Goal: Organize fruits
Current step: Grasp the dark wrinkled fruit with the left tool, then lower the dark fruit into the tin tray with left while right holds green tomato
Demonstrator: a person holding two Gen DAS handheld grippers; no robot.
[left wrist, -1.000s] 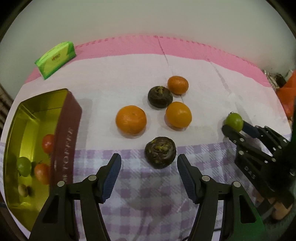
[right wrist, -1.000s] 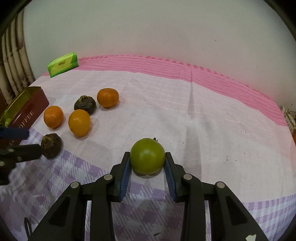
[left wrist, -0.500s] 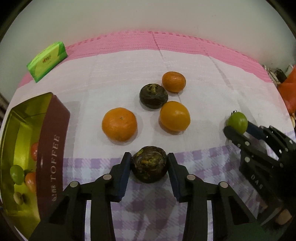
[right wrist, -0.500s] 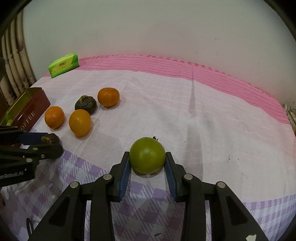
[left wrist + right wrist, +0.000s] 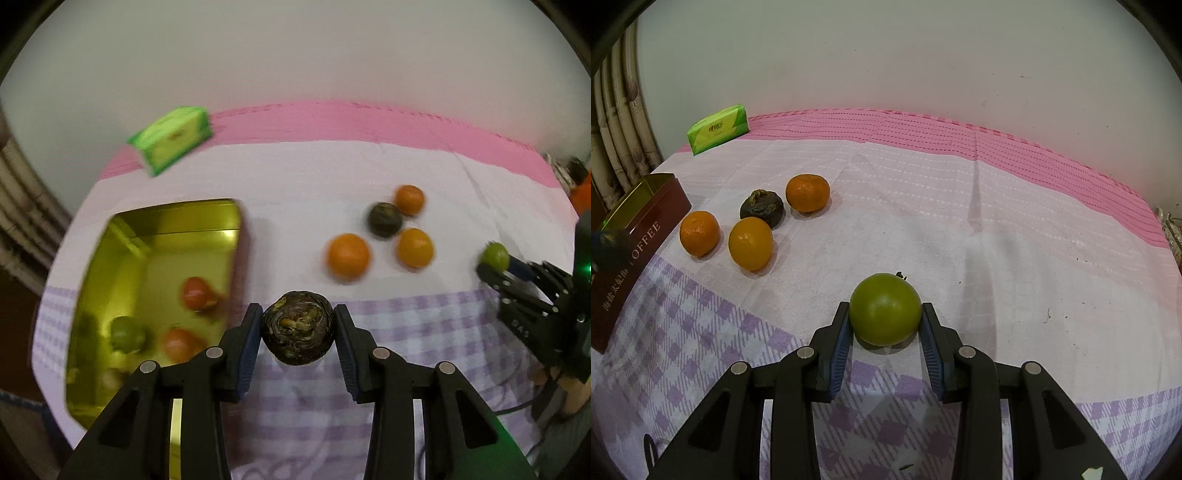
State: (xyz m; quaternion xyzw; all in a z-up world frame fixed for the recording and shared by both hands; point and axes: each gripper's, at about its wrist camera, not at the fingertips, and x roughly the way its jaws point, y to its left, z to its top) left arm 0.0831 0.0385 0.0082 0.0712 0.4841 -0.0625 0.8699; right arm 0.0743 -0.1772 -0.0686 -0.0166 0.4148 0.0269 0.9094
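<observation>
Left hand-held gripper (image 5: 297,334) pinches a dark, wrinkled fruit (image 5: 297,332) between its blue pads, carried above the purple-checked cloth (image 5: 406,332), just right of the open gold tin (image 5: 155,221). Left wrist view is motion-blurred. Inside the tin: two red fruits (image 5: 195,298) and one green fruit (image 5: 125,334); other small contents too blurred to name.

Right hand-held gripper (image 5: 885,334) is pressed onto a green fruit (image 5: 885,313), both pads touching its sides; whether the fruit rests on the cloth cannot be told.

On the pale cloth between tin and right gripper: three oranges (image 5: 700,233) (image 5: 750,243) (image 5: 807,192) and a second dark fruit (image 5: 762,208), clustered close together. Green tissue pack (image 5: 717,128) lies at the far left on the pink band.
</observation>
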